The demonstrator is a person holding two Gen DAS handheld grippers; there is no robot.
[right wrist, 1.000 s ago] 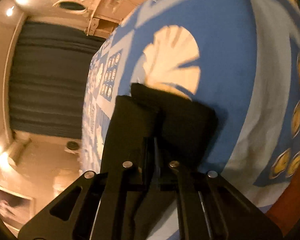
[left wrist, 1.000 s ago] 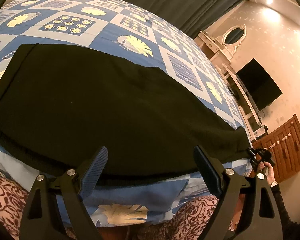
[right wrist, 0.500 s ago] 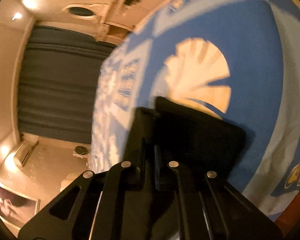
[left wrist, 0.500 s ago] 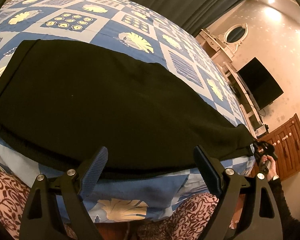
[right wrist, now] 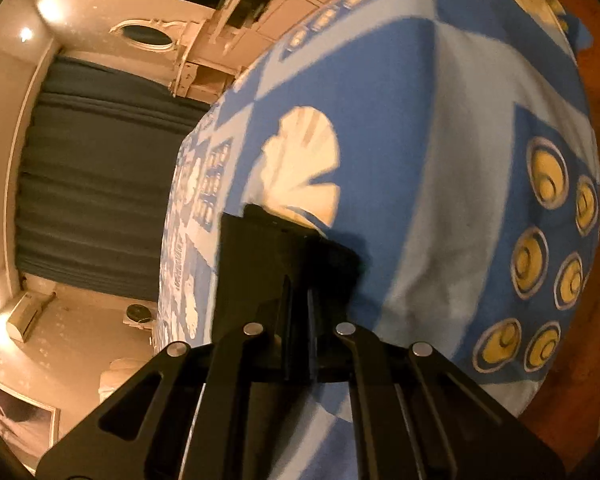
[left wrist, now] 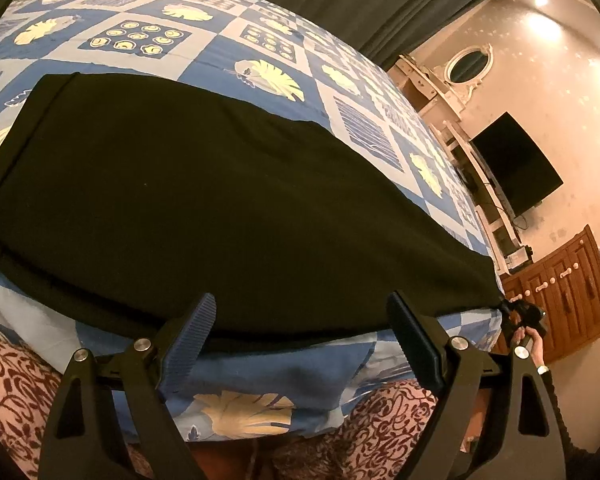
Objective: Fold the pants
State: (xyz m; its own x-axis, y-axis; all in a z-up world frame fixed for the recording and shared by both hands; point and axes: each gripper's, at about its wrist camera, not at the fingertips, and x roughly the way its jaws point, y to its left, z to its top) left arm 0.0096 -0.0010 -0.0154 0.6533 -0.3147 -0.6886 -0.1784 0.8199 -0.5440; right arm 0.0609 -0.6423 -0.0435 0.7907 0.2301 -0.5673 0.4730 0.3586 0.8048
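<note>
While the black pants (left wrist: 204, 200) lie spread flat across the middle of the left wrist view, on the blue patterned bedspread (left wrist: 260, 36), the job looks to be at its opening fold. The right gripper (right wrist: 298, 300) is clenched on a corner of the fabric, seen as a dark bunch at lower centre of its own view and, small, at the far right edge of the left wrist view with a hand (left wrist: 534, 346) behind it. The left gripper (left wrist: 300, 332) hangs released, jaws wide, at the bottom of its frame over the near hem, touching nothing and tipped downward. Next, I judge, the left must drop and pinch that near edge so both ends can be carried over together.
</note>
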